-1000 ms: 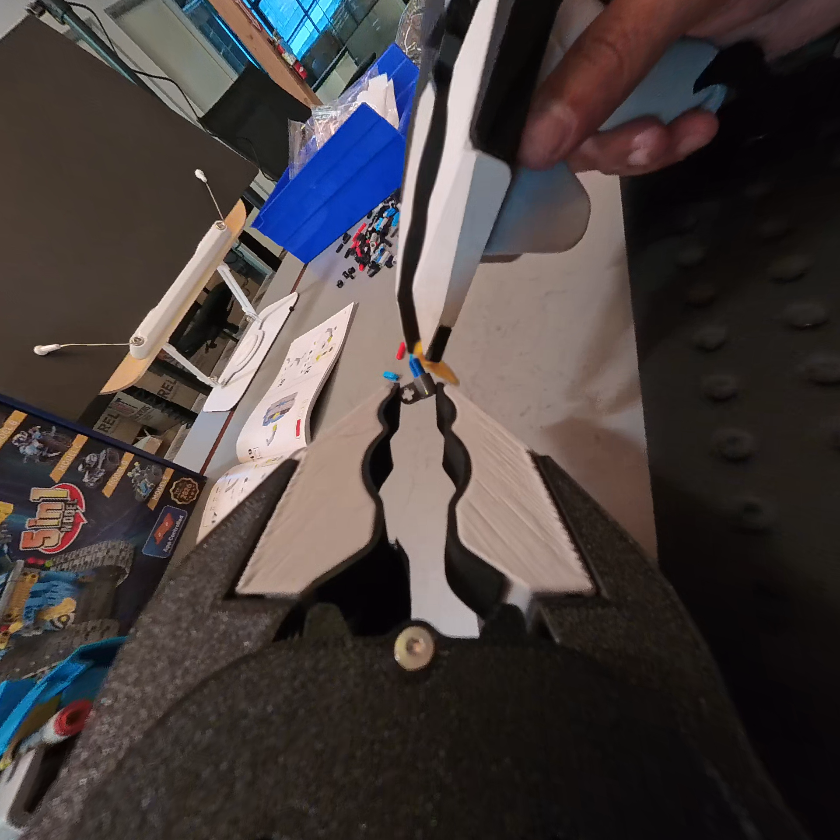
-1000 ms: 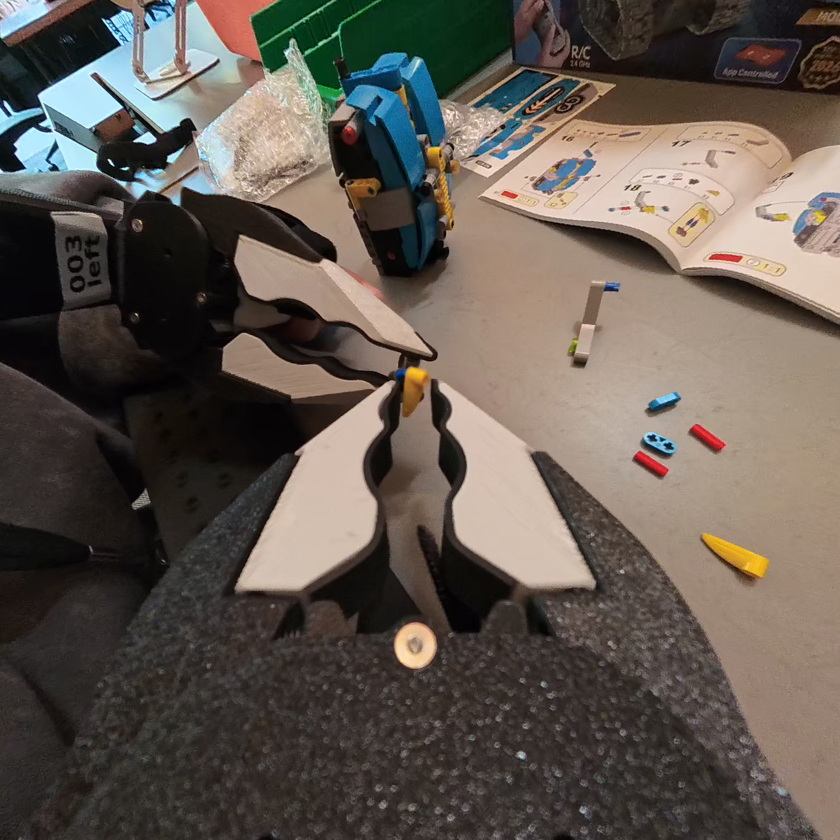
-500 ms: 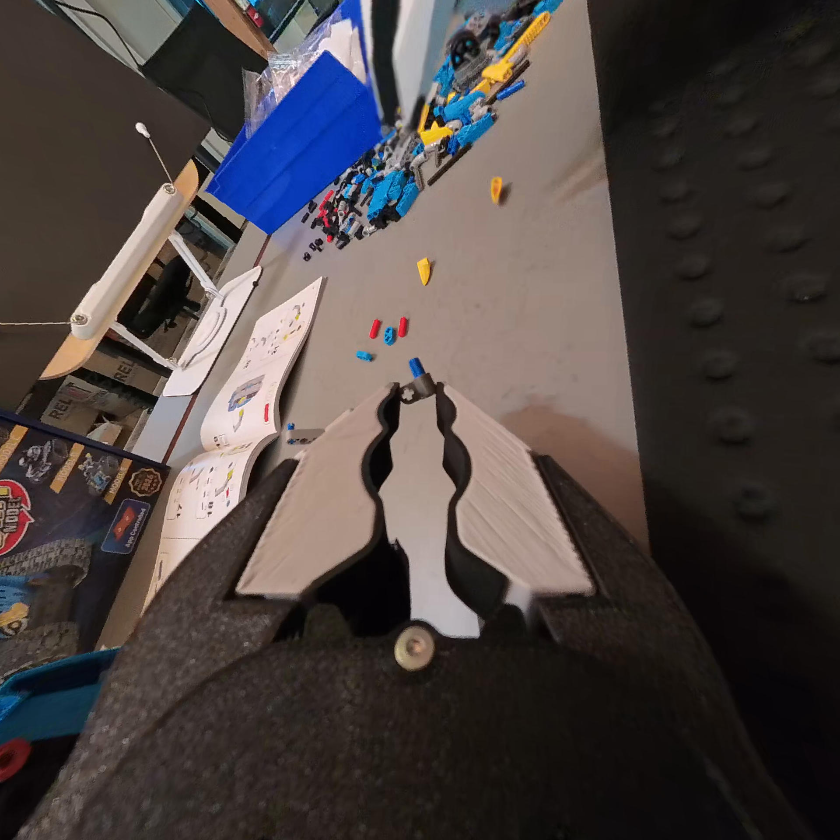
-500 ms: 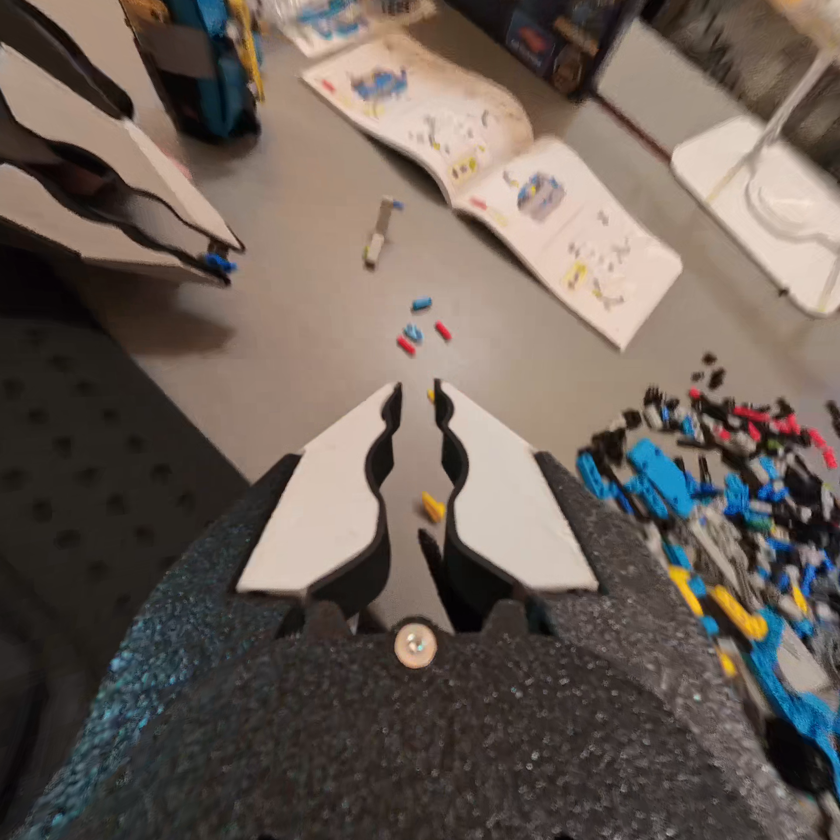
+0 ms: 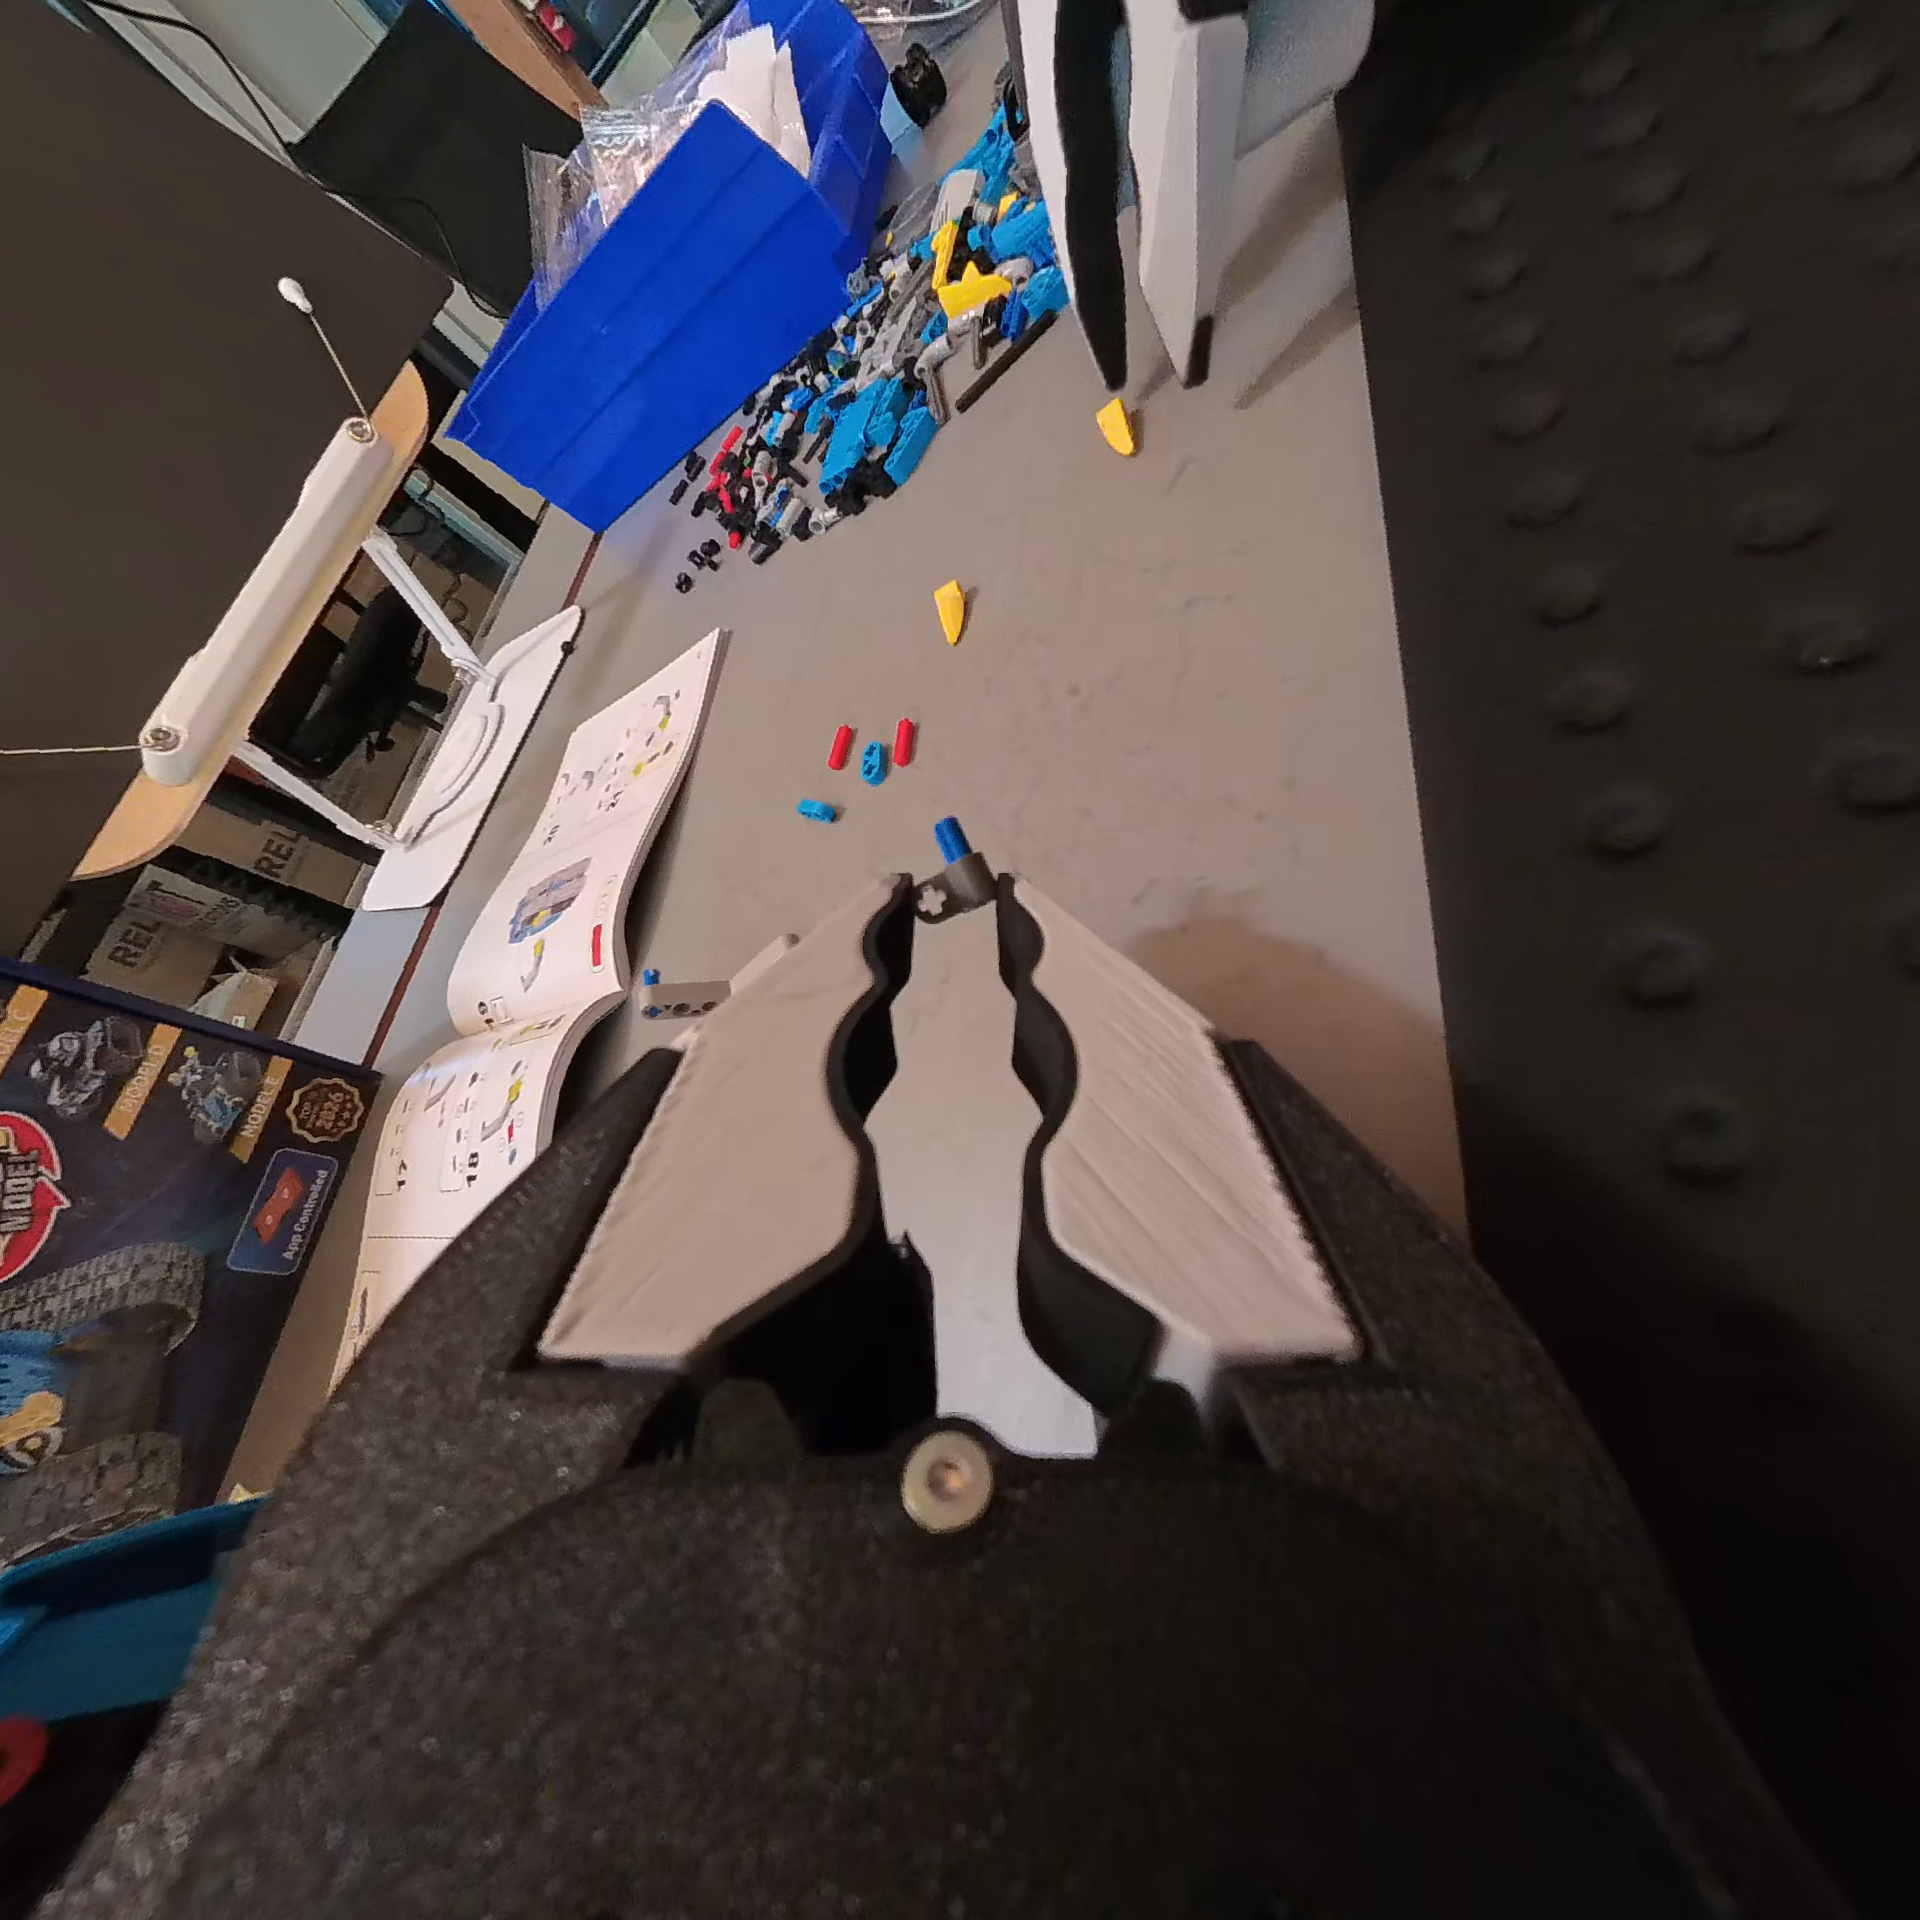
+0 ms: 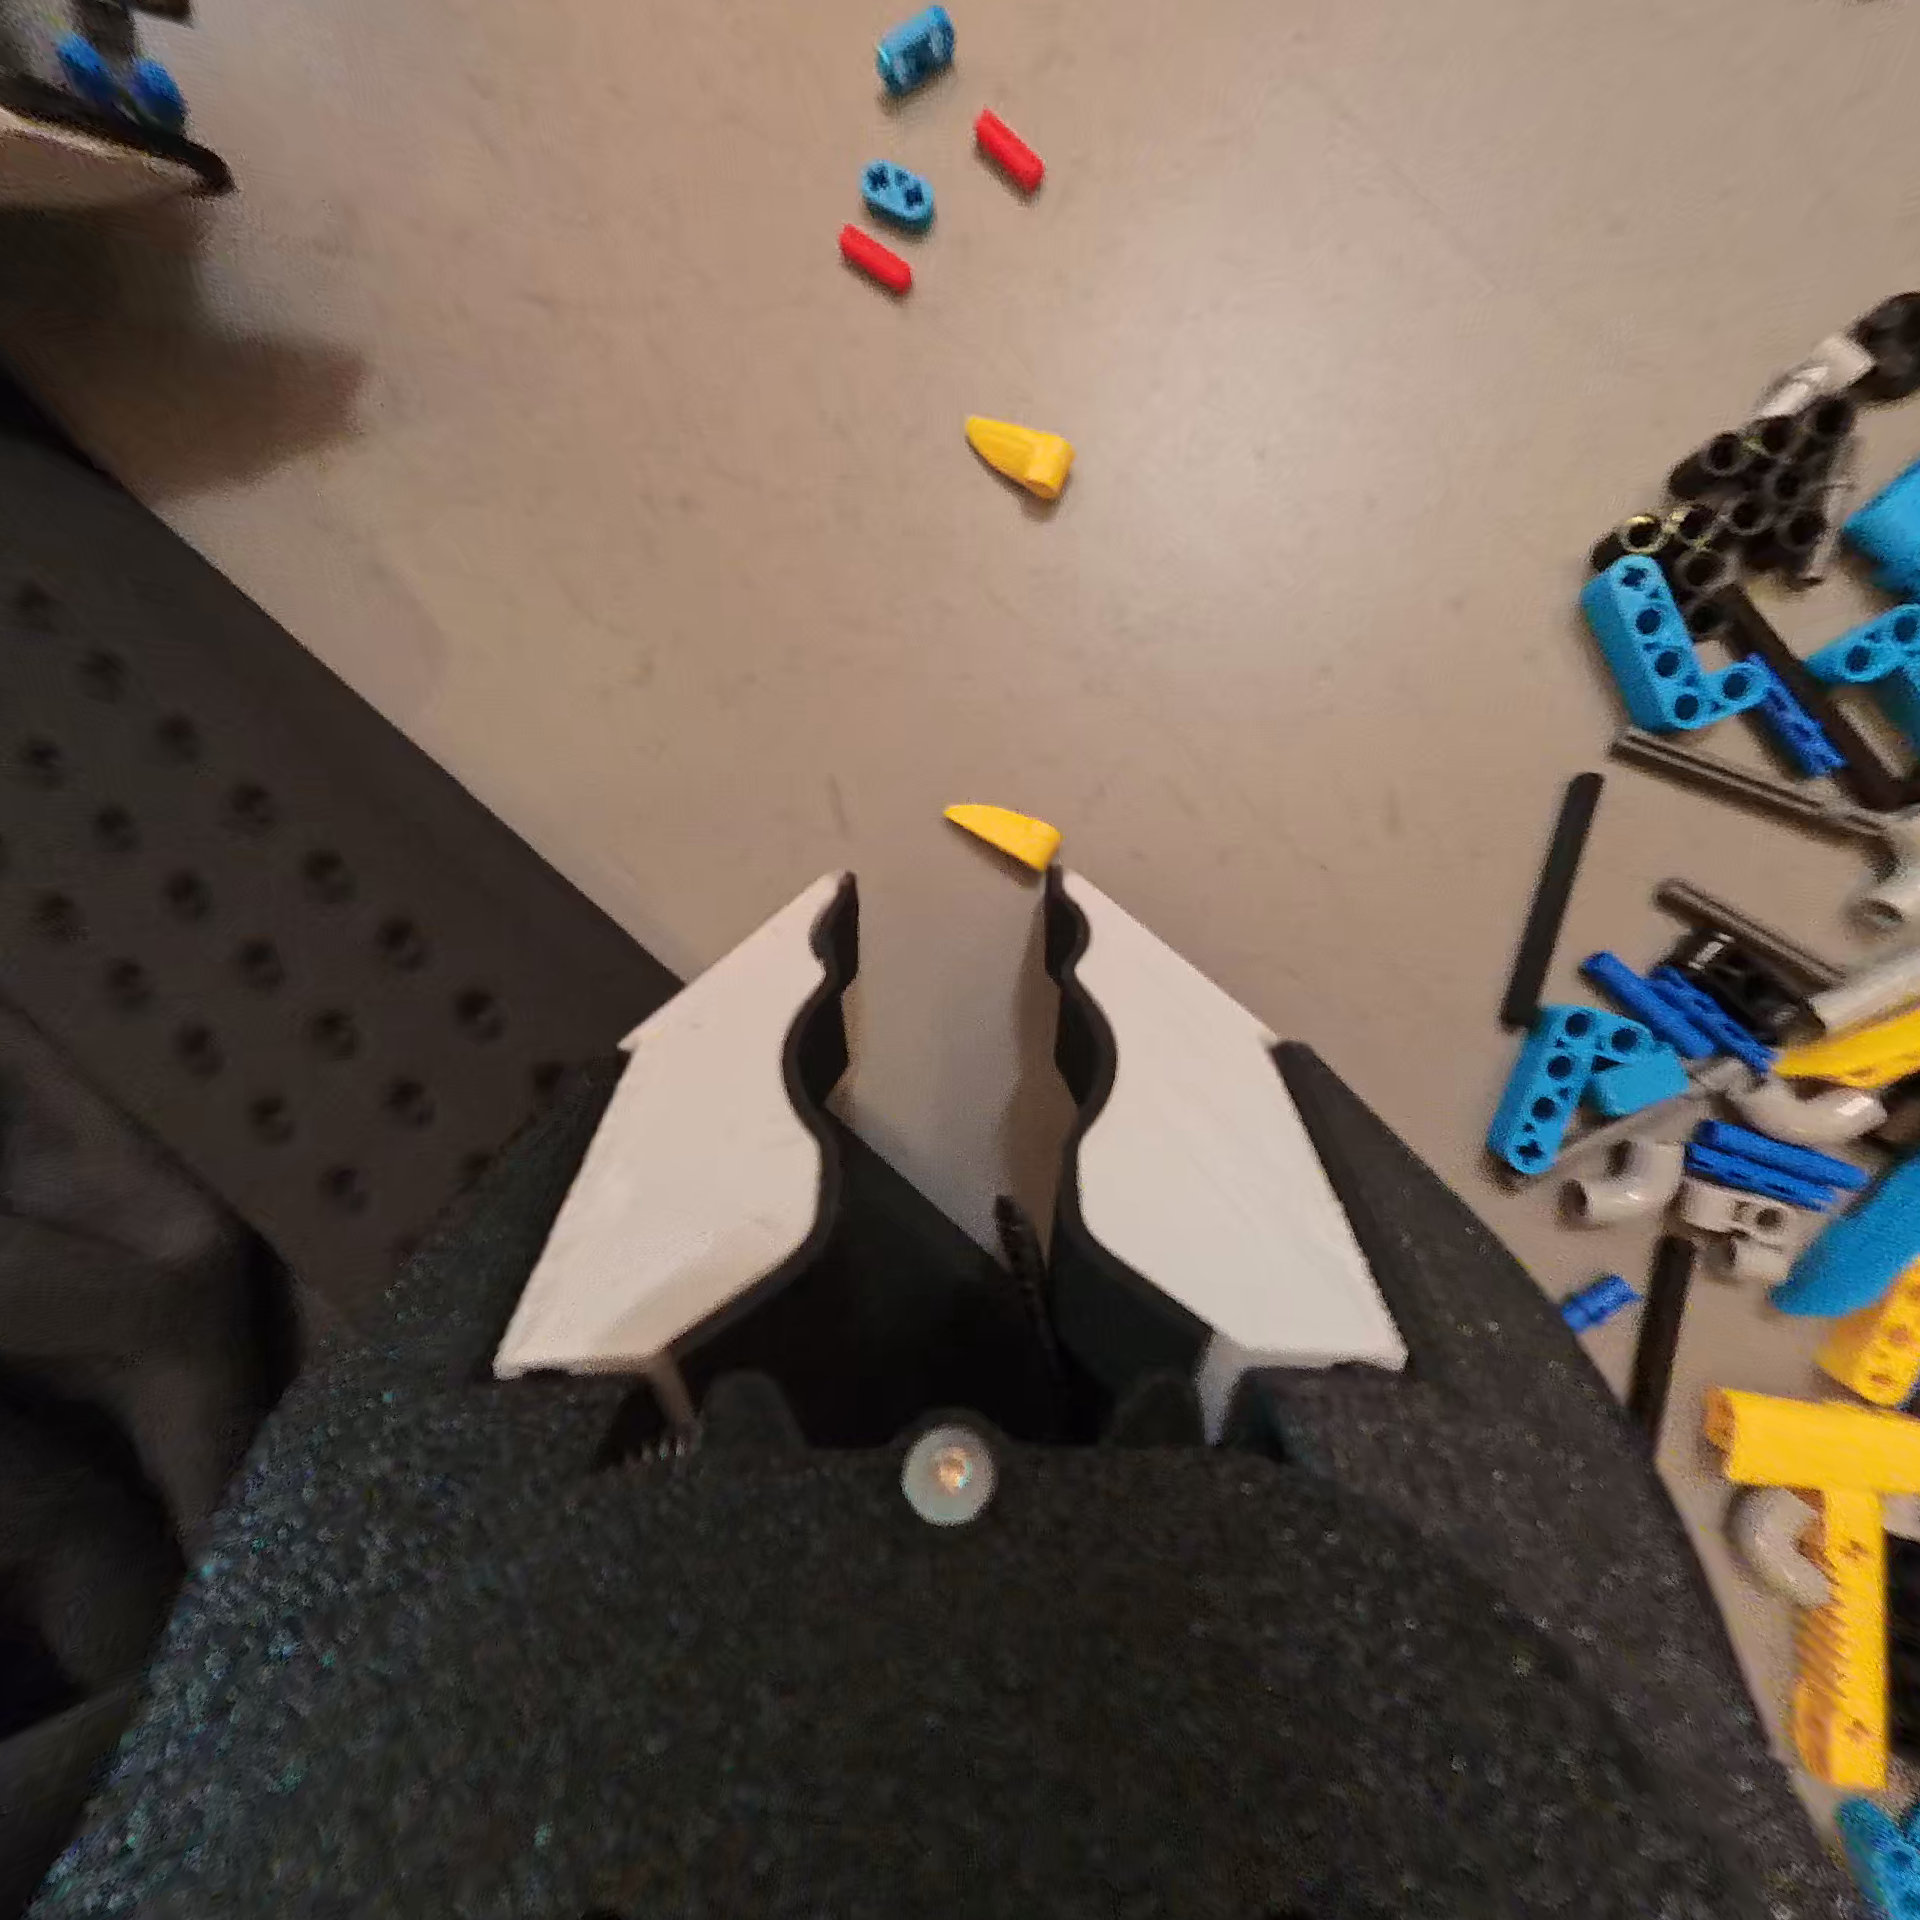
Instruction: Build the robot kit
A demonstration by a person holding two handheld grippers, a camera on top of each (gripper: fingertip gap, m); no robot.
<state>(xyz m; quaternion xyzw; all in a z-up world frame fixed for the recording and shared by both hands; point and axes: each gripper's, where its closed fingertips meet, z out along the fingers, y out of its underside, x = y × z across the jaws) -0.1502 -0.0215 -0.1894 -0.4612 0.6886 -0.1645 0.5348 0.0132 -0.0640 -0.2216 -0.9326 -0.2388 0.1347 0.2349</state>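
Note:
My left gripper (image 5: 951, 891) is shut on a small grey connector with a blue pin (image 5: 954, 868) and holds it above the grey table (image 5: 1195, 644). It shows at the top left of the right wrist view (image 6: 104, 135). My right gripper (image 6: 948, 883) is open and empty, low over the table. A yellow wedge piece (image 6: 1006, 833) lies just ahead of its right fingertip. In the left wrist view, the right gripper (image 5: 1143, 379) hangs tips-down over that wedge (image 5: 1117, 426). A second yellow wedge (image 6: 1020, 452) lies farther on.
Two red pins (image 6: 875, 258) and small blue pieces (image 6: 896, 194) lie beyond the wedges. A pile of loose bricks (image 6: 1756, 935) fills the right side. A blue bin (image 5: 675, 301), an open booklet (image 5: 582, 883), the set's box (image 5: 156, 1195) and a studded black mat (image 5: 1662, 623) border the table. One gripper's finger ends stand about 20 cm off the other's.
My right gripper pulled away from the left gripper, swung toward the brick pile and opened. The yellow wedge it held now lies on the table. The left gripper kept its grip.

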